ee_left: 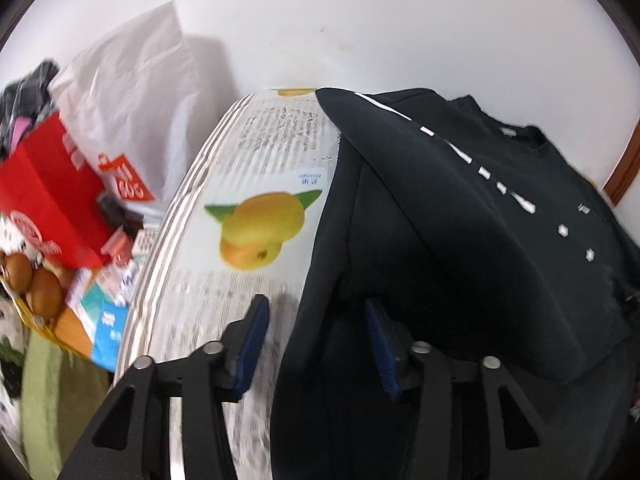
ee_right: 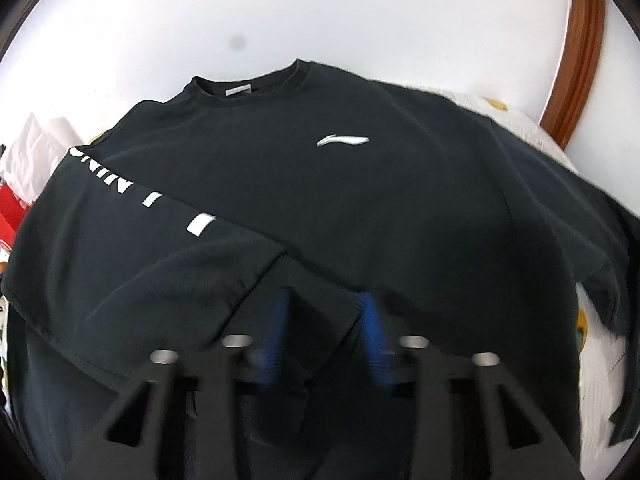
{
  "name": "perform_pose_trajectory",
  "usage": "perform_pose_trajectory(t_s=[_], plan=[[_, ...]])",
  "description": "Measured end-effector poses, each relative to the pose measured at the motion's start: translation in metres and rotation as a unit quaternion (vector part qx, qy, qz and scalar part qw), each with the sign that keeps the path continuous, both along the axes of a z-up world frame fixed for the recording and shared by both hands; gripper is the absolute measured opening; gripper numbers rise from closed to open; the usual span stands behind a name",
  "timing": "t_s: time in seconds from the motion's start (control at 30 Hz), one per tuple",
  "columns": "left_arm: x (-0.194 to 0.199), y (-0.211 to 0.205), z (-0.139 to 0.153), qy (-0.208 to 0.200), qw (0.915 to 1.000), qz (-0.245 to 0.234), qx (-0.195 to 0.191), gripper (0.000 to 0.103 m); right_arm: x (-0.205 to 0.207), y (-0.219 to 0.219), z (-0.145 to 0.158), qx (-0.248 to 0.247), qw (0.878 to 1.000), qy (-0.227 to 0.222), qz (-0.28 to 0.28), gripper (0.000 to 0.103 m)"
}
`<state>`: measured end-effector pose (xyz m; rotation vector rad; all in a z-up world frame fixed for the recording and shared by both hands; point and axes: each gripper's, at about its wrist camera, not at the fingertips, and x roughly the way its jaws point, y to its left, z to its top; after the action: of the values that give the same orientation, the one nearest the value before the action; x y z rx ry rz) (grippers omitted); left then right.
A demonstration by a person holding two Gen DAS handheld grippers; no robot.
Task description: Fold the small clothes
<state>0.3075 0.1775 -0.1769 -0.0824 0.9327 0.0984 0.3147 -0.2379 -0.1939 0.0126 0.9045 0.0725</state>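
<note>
Lying spread over the mango-print cloth (ee_left: 256, 216) on the counter, collar at twelve o'clock: black shirt (ee_right: 320, 184), soft and limp, best taken at hem, with right gripper (ee_right: 325, 332) jaws narrowing on fabric, left gripper (ee_left: 316, 344) part-open astride its edge.

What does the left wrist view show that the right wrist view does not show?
Only the left wrist view: a red box, brown eggs and a mango picture on the printed cover. Only the right wrist view: the shirt's white chest logo and a wooden frame. Both: the black shirt, its lettered sleeve and a white bag.
</note>
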Motion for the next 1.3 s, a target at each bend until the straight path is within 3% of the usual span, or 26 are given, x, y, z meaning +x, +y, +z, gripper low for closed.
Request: perform_pose_trajectory(t_s=[0.03,0.1,0.23,0.37,0.47,0.67,0.77,0.87,0.97,1.03,1.1,1.2,1.3], plan=[[0.001,-0.003,-0.001,0.002,1.0,-0.005,0.001,0.035,0.001,0.001,0.002,0.011,1.0,0.005,0.011,0.015],[0.003,-0.004,-0.001,-0.002,0.9996,-0.019,-0.019,0.017,0.002,0.0,0.012,0.024,1.0,-0.002,0.012,0.012],[0.002,-0.002,0.002,-0.004,0.9998,-0.008,-0.018,0.012,0.003,-0.002,0.047,0.019,0.999,-0.045,0.017,0.012],[0.001,0.011,0.0,0.001,0.9987,0.007,-0.049,0.011,0.016,-0.019,0.077,-0.01,0.996,-0.085,-0.002,0.012],[0.0,0.012,0.0,0.001,0.9984,0.009,-0.055,0.01,0.031,-0.041,0.084,-0.023,0.995,-0.089,-0.026,0.012],[-0.002,0.006,-0.001,0.006,0.9993,0.009,-0.037,0.01,0.055,-0.078,0.054,0.016,0.999,-0.025,-0.046,0.012],[-0.002,0.005,0.0,0.009,0.9994,0.011,-0.031,0.01,0.055,-0.08,0.029,0.006,0.999,0.003,-0.049,0.014],[-0.002,0.004,0.002,0.013,0.9995,0.011,-0.027,0.01,0.055,-0.081,0.01,-0.021,0.998,0.018,-0.056,0.023],[-0.005,0.001,0.006,0.012,0.9996,0.008,-0.023,0.01,0.041,-0.088,0.012,-0.017,0.998,0.004,-0.058,0.028],[-0.008,-0.004,0.009,0.007,0.9997,0.004,-0.021,0.014,0.03,-0.091,0.016,0.008,0.999,-0.009,-0.046,0.032],[-0.011,-0.009,0.012,0.003,0.9997,0.0,-0.023,0.029,0.027,-0.087,0.009,-0.001,0.999,0.005,-0.036,0.033],[-0.019,-0.018,0.015,-0.002,0.9997,-0.004,-0.023,0.037,0.023,-0.086,0.002,-0.015,0.999,0.005,-0.039,0.033],[-0.03,-0.028,0.017,-0.006,0.9999,-0.012,-0.009,0.041,0.006,-0.094,0.014,0.021,0.999,-0.005,-0.037,0.034]])
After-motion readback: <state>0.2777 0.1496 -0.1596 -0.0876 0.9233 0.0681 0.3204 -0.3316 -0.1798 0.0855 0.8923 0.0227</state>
